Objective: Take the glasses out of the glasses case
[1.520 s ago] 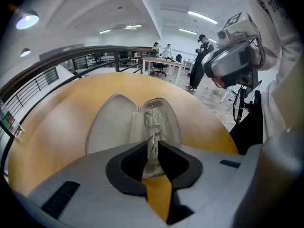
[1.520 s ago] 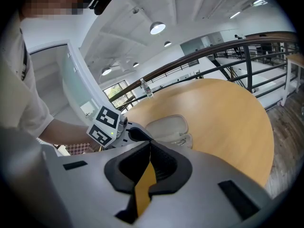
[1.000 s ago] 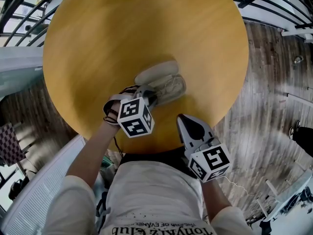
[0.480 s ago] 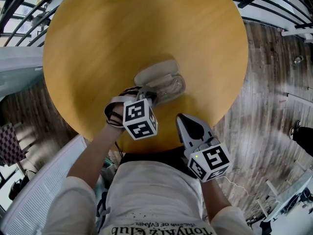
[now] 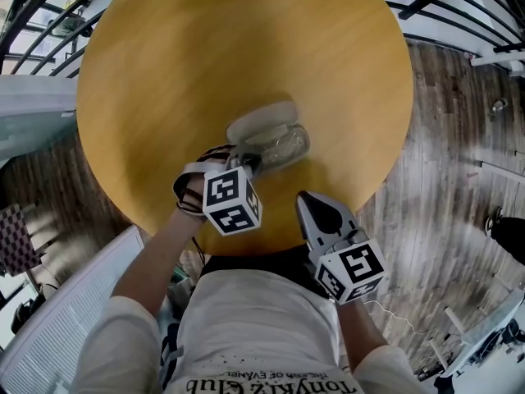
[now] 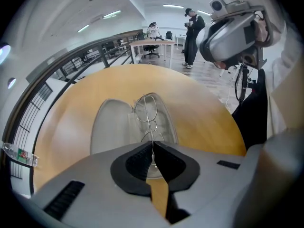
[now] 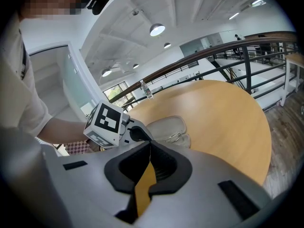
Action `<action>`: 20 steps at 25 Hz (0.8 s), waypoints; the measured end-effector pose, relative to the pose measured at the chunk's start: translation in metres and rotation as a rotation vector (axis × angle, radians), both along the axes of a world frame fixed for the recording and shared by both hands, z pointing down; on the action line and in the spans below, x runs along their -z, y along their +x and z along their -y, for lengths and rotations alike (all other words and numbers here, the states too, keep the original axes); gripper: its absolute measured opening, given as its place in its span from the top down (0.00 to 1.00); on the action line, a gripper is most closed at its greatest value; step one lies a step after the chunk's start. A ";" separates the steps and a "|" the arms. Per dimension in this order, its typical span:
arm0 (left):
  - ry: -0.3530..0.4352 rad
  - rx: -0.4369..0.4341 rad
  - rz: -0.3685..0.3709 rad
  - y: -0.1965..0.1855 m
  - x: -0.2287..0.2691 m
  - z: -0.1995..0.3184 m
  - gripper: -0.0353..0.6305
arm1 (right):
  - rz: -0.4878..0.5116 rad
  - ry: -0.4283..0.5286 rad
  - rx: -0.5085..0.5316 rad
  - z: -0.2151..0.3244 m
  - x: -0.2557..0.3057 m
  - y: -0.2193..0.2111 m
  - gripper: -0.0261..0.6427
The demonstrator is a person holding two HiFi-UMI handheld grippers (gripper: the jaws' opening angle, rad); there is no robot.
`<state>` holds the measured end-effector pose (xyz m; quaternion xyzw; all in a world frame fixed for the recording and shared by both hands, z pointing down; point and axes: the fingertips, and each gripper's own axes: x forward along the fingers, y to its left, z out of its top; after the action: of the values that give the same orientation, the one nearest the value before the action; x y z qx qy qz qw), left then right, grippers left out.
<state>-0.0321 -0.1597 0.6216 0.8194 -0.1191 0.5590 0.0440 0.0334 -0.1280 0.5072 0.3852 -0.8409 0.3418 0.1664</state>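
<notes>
Pinching the thin wire frame of the glasses (image 6: 147, 114) between its closed jaws, the left gripper (image 6: 153, 144) reached over the near end of the open glasses case (image 6: 110, 127) on the round wooden table (image 5: 205, 56). The glasses sat over the case's tray half, beside the flipped-back lid. The right gripper (image 7: 148, 144) hung by the table's near edge, its 2 jaws together on nothing.
</notes>
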 end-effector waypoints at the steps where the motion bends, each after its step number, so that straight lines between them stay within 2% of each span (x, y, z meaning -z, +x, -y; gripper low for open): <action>1: 0.004 0.006 -0.003 0.000 0.002 0.000 0.89 | 0.000 0.003 0.002 -0.001 0.001 0.000 0.92; 8: 0.033 0.044 -0.025 0.000 0.019 -0.002 0.89 | -0.010 0.034 0.014 -0.005 0.014 0.007 0.92; 16: 0.065 0.139 -0.109 -0.001 0.060 -0.011 0.89 | -0.035 0.105 0.034 -0.012 0.043 0.011 0.92; 20: 0.059 0.207 -0.181 -0.007 0.091 -0.024 0.89 | -0.066 0.128 0.064 -0.016 0.060 0.007 0.92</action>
<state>-0.0391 -0.1357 0.5307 0.8508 -0.2147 0.4715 0.0879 0.0407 -0.1117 0.4471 0.3789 -0.8670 0.2691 0.1800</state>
